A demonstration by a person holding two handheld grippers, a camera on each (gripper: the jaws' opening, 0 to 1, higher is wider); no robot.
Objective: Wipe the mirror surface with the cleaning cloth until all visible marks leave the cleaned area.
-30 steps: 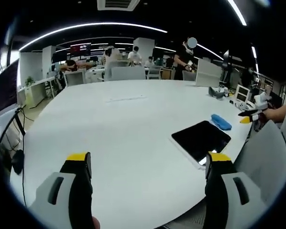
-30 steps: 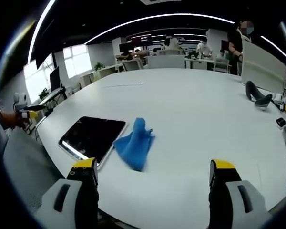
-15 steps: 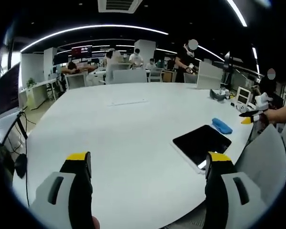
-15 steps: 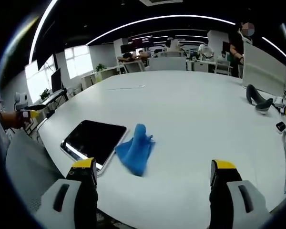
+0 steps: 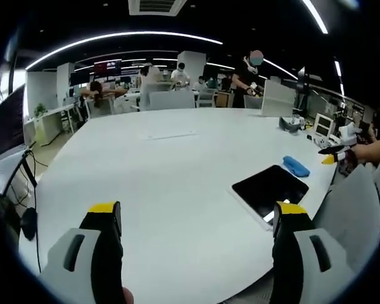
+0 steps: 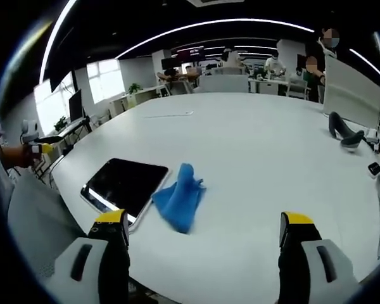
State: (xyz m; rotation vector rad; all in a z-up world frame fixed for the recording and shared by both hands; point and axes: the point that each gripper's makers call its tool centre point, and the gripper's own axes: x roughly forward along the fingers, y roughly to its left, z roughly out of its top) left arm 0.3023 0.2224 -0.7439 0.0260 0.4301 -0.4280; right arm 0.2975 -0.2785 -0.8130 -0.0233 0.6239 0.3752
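Approach is the step in hand: wiping looks not yet begun. Right gripper (image 6: pixel 202 231) has its jaws wide apart and empty; the blue cleaning cloth (image 6: pixel 180 199) lies bunched ahead of its left finger, touching the dark mirror (image 6: pixel 125 185). Next it should reach down and close on the cloth. Left gripper (image 5: pixel 196 221), also spread and empty, sees the mirror beyond its right finger.

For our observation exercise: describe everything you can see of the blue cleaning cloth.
The blue cleaning cloth is soft-looking fabric, crumpled into a loose heap with a peak rising at its far end. It lies on the white table right beside the dark mirror, near its edge; whether they touch is unclear. Neither hand-held gripper holds it. In the left gripper view it lies beyond the mirror.
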